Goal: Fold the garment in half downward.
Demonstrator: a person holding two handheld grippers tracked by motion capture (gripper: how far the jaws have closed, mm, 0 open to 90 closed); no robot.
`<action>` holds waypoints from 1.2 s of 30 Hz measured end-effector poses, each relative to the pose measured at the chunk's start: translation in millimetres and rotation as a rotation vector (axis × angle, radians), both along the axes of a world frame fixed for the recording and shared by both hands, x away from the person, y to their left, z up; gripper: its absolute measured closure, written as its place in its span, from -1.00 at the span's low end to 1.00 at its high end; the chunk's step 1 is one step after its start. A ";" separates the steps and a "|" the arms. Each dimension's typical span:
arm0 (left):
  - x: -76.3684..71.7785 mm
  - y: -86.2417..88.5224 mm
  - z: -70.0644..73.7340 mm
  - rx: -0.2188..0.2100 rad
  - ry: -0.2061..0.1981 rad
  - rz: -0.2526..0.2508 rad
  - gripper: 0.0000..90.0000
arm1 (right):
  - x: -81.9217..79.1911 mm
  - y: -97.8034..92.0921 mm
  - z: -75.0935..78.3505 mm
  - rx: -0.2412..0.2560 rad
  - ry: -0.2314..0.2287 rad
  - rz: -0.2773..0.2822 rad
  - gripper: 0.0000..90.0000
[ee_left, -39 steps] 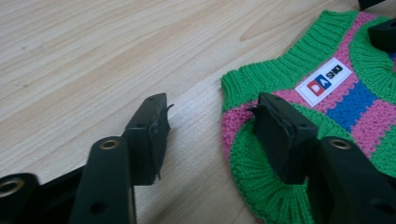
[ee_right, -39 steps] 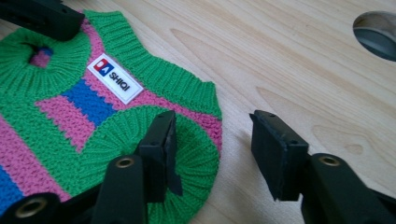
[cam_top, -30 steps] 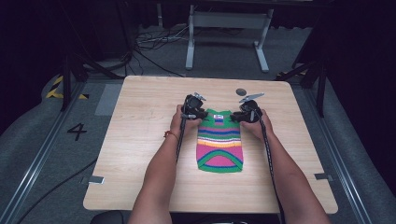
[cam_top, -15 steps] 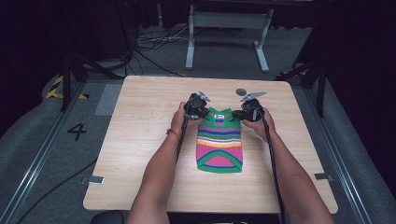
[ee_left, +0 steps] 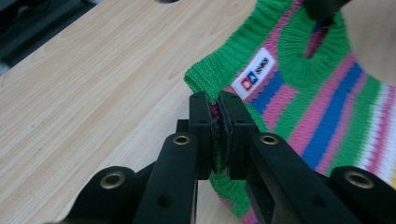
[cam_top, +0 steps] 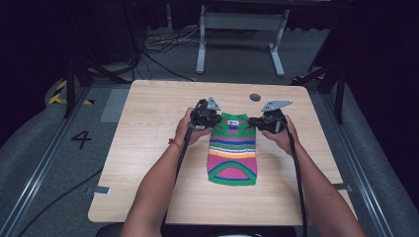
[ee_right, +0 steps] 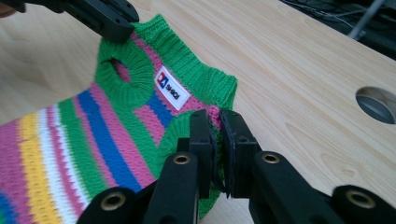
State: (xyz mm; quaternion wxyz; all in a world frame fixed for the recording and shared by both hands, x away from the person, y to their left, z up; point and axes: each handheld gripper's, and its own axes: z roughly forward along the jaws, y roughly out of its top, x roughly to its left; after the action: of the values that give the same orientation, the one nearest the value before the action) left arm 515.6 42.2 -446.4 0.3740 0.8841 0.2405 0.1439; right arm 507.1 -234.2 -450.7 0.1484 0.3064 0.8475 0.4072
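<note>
Both grippers pinch the striped knit garment (cam_top: 233,148) at mid-frame on the table (cam_top: 148,113): left gripper (ee_left: 215,109) and right gripper (ee_right: 217,123) each clamp a top corner. Compared with a second ago, the collar edge sits slightly higher; a lift seems to be beginning.

A black numeral "4" (cam_top: 81,139) stands on the grey floor left of the light wooden table (cam_top: 148,148); the small white label (ee_left: 256,73) on the striped knitted garment (cam_top: 232,153) carries a red-and-blue logo with illegible lettering.
</note>
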 end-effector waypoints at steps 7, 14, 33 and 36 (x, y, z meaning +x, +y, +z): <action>-21.7 10.1 3.8 -0.003 -0.033 -0.043 0.88 | -21.6 -0.7 11.3 0.024 -0.032 0.080 0.87; -42.2 14.1 8.9 0.011 -0.073 -0.098 0.87 | -40.9 -3.7 14.4 0.046 -0.049 0.145 0.85; -99.2 25.8 1.4 0.067 -0.078 -0.246 0.95 | -90.1 -9.5 7.9 0.002 -0.034 0.294 0.85; -107.4 25.9 1.1 0.082 -0.079 -0.270 0.97 | -98.0 -10.6 5.5 -0.011 -0.021 0.314 0.84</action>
State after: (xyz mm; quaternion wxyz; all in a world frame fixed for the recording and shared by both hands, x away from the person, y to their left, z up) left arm 408.2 68.2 -445.2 0.3628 0.9166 0.0982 0.1367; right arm 409.2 -244.8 -445.2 0.0936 0.1651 0.8856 0.4239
